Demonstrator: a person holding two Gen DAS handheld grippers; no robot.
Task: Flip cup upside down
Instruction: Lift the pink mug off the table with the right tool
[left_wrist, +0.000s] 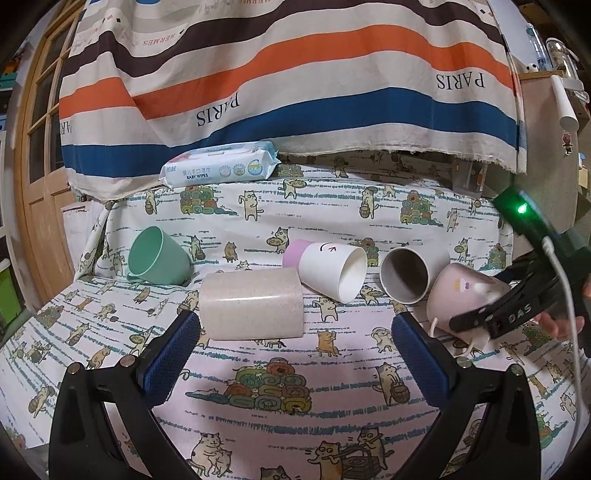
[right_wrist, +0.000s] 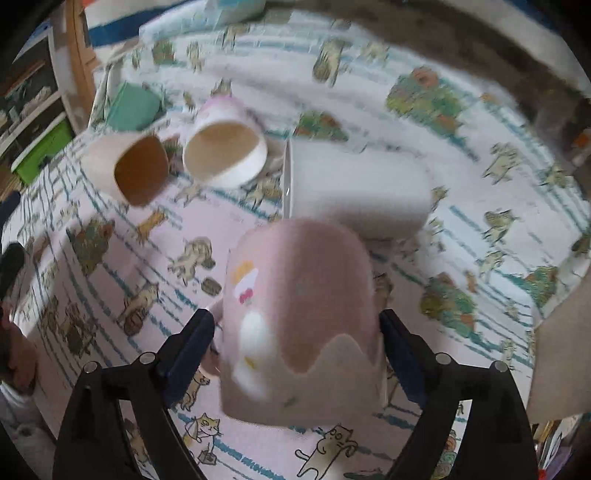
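**Pink cup held in right tongs among cups lying on the cat-print surface**

The right tongs (right_wrist: 297, 345) grip a pale pink plastic cup with a wavy cream band and small printed motif (right_wrist: 299, 317), one finger on each side of it; the view is blurred, and whether the cup touches the cloth cannot be told. The left tongs (left_wrist: 295, 345) are spread wide and hold nothing, hovering just in front of a speckled beige tumbler (left_wrist: 252, 302) lying on its side. Behind it lie a mint green mug (left_wrist: 159, 262), a white-and-lilac cup (left_wrist: 330, 269) and a grey cup (left_wrist: 410, 273). A baby-wipes pack (left_wrist: 221, 164) rests further back.
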